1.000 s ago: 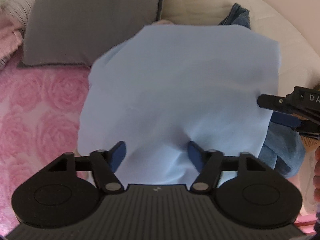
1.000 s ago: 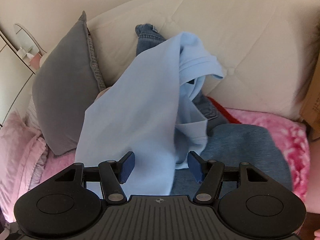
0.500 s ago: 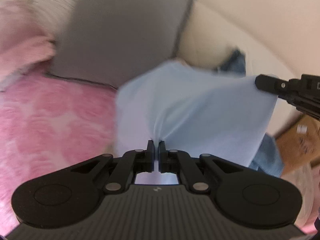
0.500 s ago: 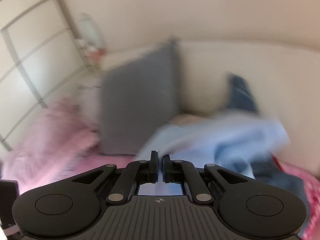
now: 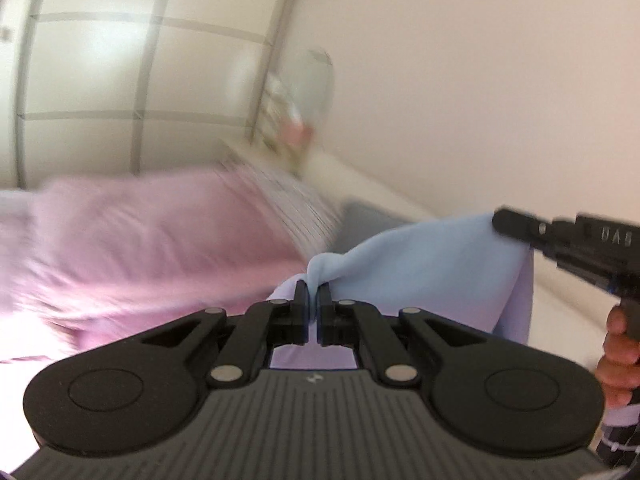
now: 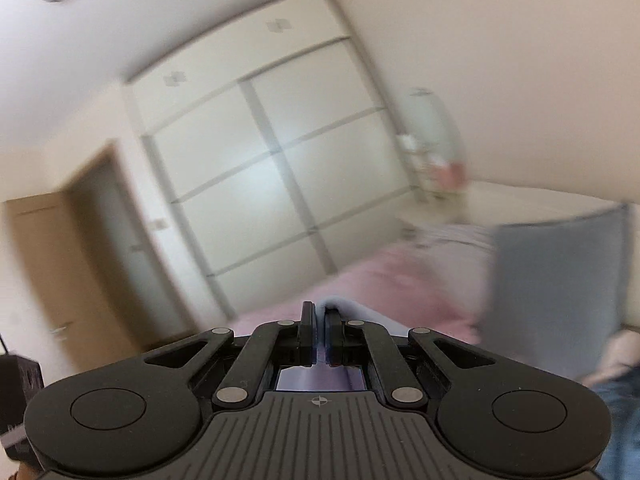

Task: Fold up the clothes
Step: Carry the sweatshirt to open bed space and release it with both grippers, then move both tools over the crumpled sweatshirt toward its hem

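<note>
A light blue garment [image 5: 432, 264] hangs in the air, stretched between my two grippers. My left gripper [image 5: 313, 292] is shut on one bunched edge of it, and the cloth pokes up between the pads. In the left wrist view my right gripper [image 5: 500, 222] comes in from the right, shut on the other edge, with a hand [image 5: 620, 344] on its handle. In the right wrist view that gripper [image 6: 320, 314] pinches a small fold of the blue garment [image 6: 344, 306]; the rest hangs hidden below it.
A pink bedspread [image 5: 132, 248] covers the bed below. A grey pillow [image 6: 560, 292] leans on the cream headboard. Jeans [image 6: 624, 420] lie at the right. White wardrobe doors [image 6: 260, 184] and a wooden door [image 6: 52, 280] stand behind. A striped pillow [image 5: 296, 204] is blurred.
Both grippers went from open around the blue garment on the bed to shut on it. They then lifted it up, and both views swung from the bed to the wardrobe wall.
</note>
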